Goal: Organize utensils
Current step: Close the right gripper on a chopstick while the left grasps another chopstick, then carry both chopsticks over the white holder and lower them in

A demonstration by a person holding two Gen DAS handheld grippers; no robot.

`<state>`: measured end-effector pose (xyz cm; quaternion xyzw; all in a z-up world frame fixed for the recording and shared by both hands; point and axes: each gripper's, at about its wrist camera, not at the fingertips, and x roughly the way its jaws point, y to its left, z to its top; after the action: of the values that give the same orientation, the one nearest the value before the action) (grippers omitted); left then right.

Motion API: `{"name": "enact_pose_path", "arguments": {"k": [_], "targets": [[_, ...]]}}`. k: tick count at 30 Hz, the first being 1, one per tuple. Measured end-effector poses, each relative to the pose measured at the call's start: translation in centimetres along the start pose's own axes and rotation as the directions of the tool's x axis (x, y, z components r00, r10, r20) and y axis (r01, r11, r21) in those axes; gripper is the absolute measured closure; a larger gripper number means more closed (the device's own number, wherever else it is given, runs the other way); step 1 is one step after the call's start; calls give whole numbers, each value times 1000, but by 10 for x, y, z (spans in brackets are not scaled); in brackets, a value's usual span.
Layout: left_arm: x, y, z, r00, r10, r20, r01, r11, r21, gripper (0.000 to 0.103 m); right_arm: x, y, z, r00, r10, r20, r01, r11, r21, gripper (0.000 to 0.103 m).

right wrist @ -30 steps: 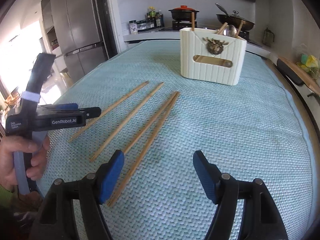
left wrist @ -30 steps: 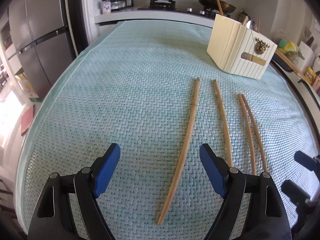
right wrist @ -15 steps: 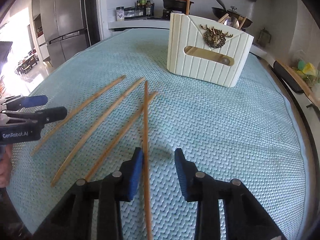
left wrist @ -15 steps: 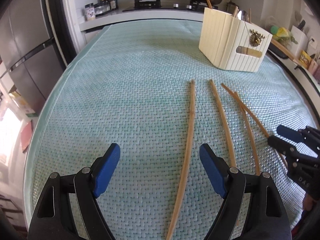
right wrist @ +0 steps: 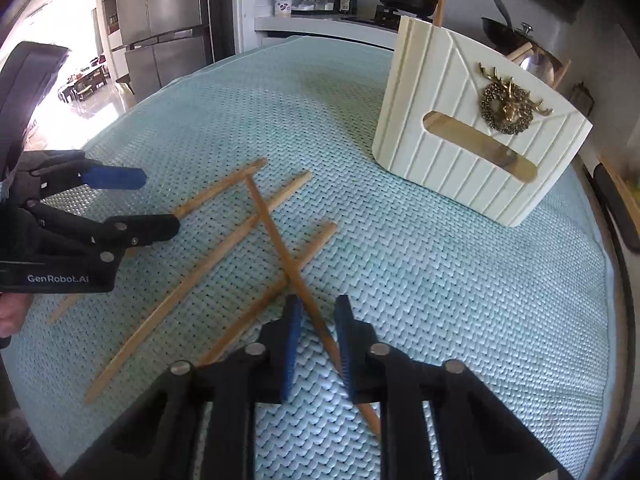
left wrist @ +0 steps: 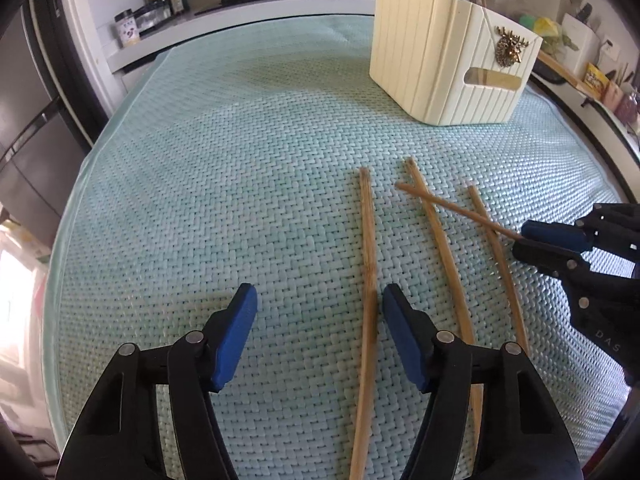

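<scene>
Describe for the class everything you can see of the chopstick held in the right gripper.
The held chopstick is a thin, straight, light brown stick that looks like wood or bamboo. The right gripper pinches it near one end between its blue pads, and a short tail sticks out behind. Its free end points away, crossing over two of the three chopsticks lying on the teal woven mat; whether it touches them cannot be told.

Quick count: four wooden chopsticks [right wrist: 188,280] out on the mat, one of them crossing over the others. One cream utensil holder [right wrist: 460,140] in the upper right, one teal woven mat [right wrist: 440,300], and two grippers, left [left wrist: 318,340] and right [right wrist: 316,340].
</scene>
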<state>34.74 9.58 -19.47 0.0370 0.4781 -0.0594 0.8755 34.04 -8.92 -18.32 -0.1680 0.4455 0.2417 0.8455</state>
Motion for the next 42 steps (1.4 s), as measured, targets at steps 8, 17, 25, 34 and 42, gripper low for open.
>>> {"name": "enact_pose_path", "arguments": {"k": [8,17,25,34,42], "targets": [[-5,-3,-8,1000,-18,4,17,1000,7,38,-26,-41,-36,999,-27,-22,31,971,239,97],[7,-8,13,998,-55,-11,55,997,45,38,-24,-68,-50,998,-9,-67,26,966,256,95],[23,-7,43,997,-63,-47,66,996,65,47,2,-81,-4,996,33,-84,-12,973,230,77],[36,-10,69,993,-93,-75,97,994,53,98,18,-99,20,994,73,-78,-47,955,293,97],[-28,-4,67,989,-134,65,136,991,-21,98,-52,-118,7,986,104,130,-146,917,372,97]]}}
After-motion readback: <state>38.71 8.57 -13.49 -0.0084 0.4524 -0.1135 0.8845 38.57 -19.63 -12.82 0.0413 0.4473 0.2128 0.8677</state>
